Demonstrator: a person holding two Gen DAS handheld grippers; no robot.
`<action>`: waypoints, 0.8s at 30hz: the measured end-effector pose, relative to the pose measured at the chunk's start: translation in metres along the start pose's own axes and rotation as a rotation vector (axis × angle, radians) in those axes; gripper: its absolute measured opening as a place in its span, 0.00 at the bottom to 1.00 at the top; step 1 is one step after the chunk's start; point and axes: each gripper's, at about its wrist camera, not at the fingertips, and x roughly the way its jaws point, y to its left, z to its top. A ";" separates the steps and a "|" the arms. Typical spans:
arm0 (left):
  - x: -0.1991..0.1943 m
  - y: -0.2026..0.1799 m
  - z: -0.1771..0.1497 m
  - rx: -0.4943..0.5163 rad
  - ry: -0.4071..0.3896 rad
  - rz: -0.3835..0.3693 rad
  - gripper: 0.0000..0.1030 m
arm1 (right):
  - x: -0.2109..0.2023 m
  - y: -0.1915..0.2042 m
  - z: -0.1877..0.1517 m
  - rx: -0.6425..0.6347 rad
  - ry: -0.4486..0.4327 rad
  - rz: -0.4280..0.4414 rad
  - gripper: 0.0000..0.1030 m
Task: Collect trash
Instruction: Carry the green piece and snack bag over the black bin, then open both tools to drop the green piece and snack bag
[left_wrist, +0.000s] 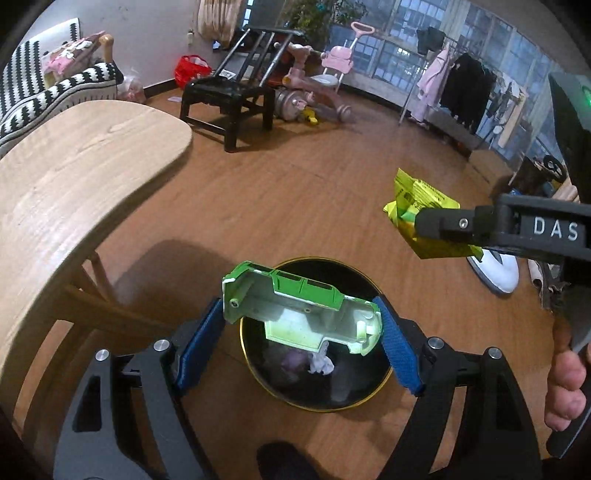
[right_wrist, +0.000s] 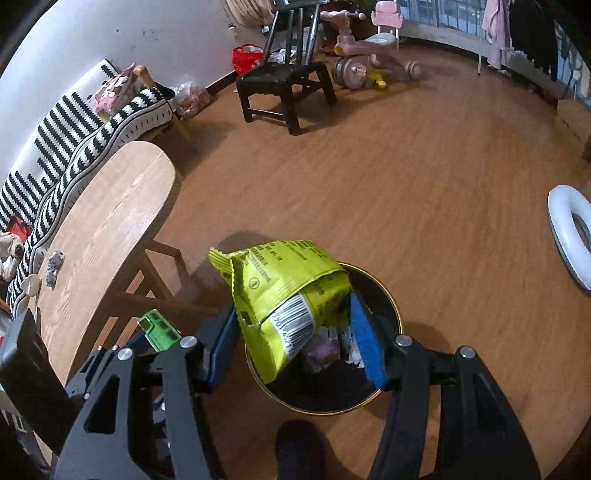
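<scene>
1. Pinching a green toy car shell (left_wrist: 301, 314) end to end between its blue pads, the left gripper (left_wrist: 303, 332) is hanging over the black bin (left_wrist: 376, 387).
2. The right gripper (right_wrist: 291, 332) is squeezing a yellow snack bag (right_wrist: 284, 295) between its pads, also above the bin.
3. The bin is standing on the wooden floor (right_wrist: 406, 166) just beside the worktop (left_wrist: 74, 177), with crumpled scraps (left_wrist: 321, 363) lying inside.
4. A small wrapper (right_wrist: 54, 266) is lying on the worktop.
5. A hand (left_wrist: 567, 387) is gripping the right gripper's handle.
</scene>
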 end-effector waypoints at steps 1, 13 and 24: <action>0.002 -0.001 0.000 0.000 0.002 -0.003 0.76 | 0.001 0.002 0.001 0.002 0.000 0.000 0.55; 0.018 -0.011 -0.002 -0.014 0.018 -0.054 0.86 | 0.004 -0.002 0.003 0.004 -0.015 -0.037 0.69; 0.009 -0.003 0.001 -0.023 0.013 -0.039 0.88 | -0.004 0.007 0.004 -0.013 -0.040 -0.033 0.70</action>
